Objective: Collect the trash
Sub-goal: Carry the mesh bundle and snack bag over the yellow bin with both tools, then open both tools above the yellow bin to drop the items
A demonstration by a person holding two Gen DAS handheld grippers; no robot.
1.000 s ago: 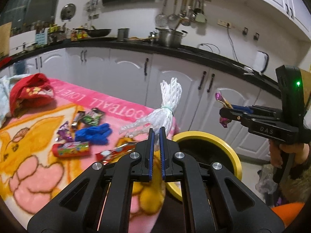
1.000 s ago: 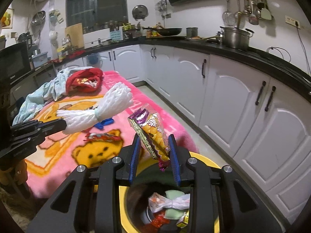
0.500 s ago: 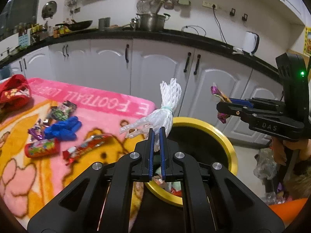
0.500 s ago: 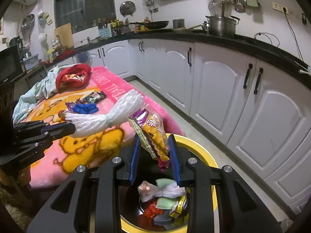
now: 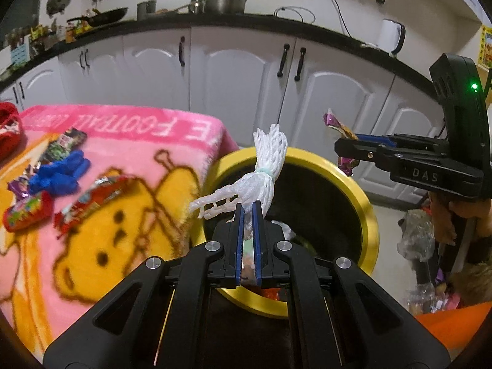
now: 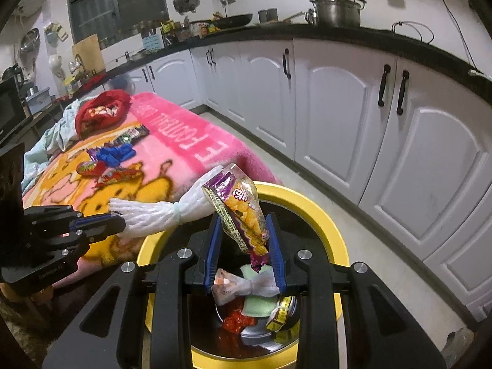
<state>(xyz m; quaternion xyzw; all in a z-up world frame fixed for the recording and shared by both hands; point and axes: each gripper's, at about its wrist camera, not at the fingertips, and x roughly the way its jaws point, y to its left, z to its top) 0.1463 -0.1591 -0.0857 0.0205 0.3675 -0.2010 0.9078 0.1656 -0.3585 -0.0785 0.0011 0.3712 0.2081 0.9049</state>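
Left wrist view: the left gripper (image 5: 249, 212) is clamped tight on the white foam net (image 5: 261, 172), which sticks up and away from the jaws, its long axis running out over the near rim of the yellow-rimmed bin (image 5: 366, 212). The right gripper (image 5: 346, 149) hangs over the far side of that bin with the purple snack bag (image 5: 336, 126) in it. More wrappers sit on the pink blanket (image 5: 129, 160) left of the bin

Right wrist view: the right gripper (image 6: 244, 230) holds the snack bag (image 6: 243, 212) at a narrow-ish width, bag tilted with its lower end pointing into the bin (image 6: 326, 215). It looks dead over the opening, so this hand seems better placed to drop first. The foam net (image 6: 160, 212) lies sideways over the bin's left rim, held by the left gripper (image 6: 118, 223)
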